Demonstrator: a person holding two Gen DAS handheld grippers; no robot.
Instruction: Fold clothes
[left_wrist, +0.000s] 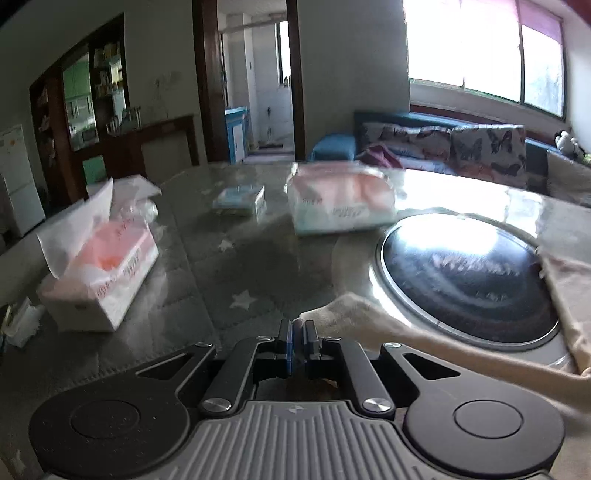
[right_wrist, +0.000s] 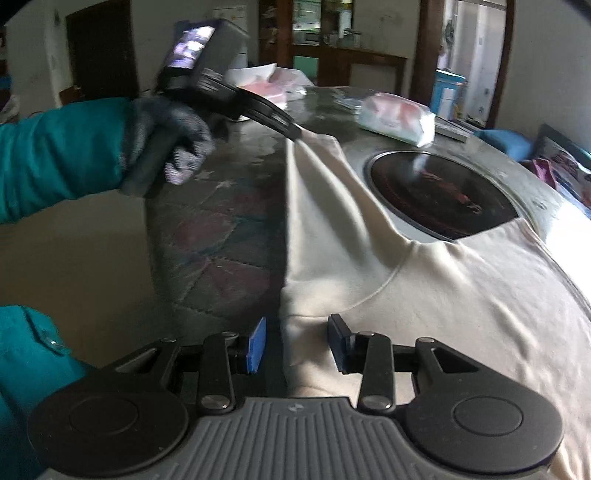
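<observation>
A living room with a sofa under a bright window; in front stands a round table (left_wrist: 258, 258) with a glossy top over a star-patterned cloth and a dark cooker plate (right_wrist: 439, 195) sunk in its middle. At the far edge of the table lie an open tissue box (left_wrist: 99, 269), a small blue-and-white box (left_wrist: 240, 201) and a soft pack of tissues (left_wrist: 340, 206).

The cream garment (right_wrist: 424, 295) is spread over the near side of the table and covers the near rim of the cooker plate. It is rumpled and creased, and I see no finished fold on it.

The left claw (right_wrist: 295, 134), carried by a gloved hand (right_wrist: 173, 147) in a teal sleeve, has its jaws fully closed on one end of the garment, seemingly a sleeve end, and draws it out into a taut ridge toward the table's far edge. In its own view the blue pads meet, with the cloth trailing off to the right.

The right claw (right_wrist: 297, 347) stands partly open over the near edge of the table. The garment's edge lies between its pads, which do not appear to press on it.

Judgement: the task is at an early stage. The garment is being drawn out or a first sleeve fold is starting; every fold remains to be made.
</observation>
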